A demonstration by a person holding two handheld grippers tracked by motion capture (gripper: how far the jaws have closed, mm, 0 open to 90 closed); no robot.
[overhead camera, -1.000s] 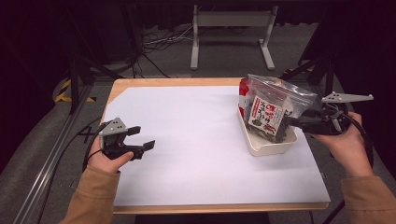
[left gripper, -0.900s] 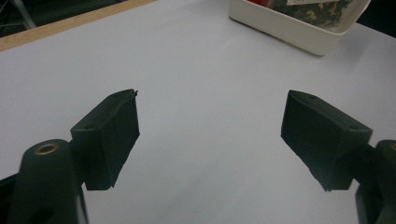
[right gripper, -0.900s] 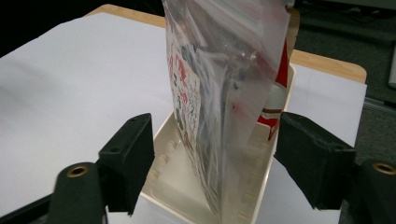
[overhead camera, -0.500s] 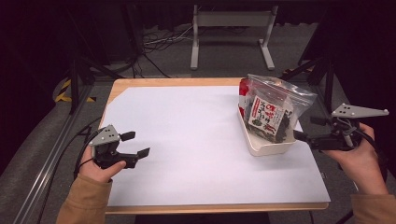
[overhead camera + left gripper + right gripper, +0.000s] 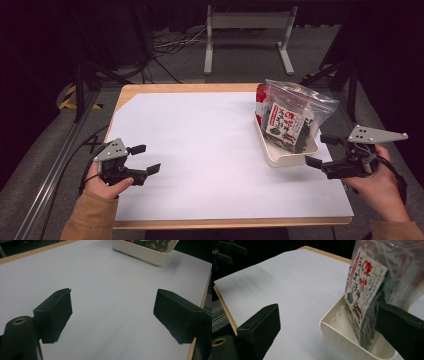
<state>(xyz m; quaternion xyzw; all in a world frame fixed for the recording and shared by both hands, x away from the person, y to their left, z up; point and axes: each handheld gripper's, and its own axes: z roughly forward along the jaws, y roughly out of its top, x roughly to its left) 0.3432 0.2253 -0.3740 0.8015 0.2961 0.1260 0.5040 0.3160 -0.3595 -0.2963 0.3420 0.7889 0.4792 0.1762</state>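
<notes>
A desk [image 5: 210,165] covered with a white sheet is seen from above. Near its right edge a cream tray [image 5: 280,155] is set, and a clear bag of dark seaweed [image 5: 292,120] with a printed label is stood upright in it. Just beside the tray, the right claw [image 5: 320,151] is held with its jaws spread wide after just opening, nothing pressed between them. Well apart, at the desk's left, the left claw [image 5: 145,159] is held wide open and empty.
</notes>
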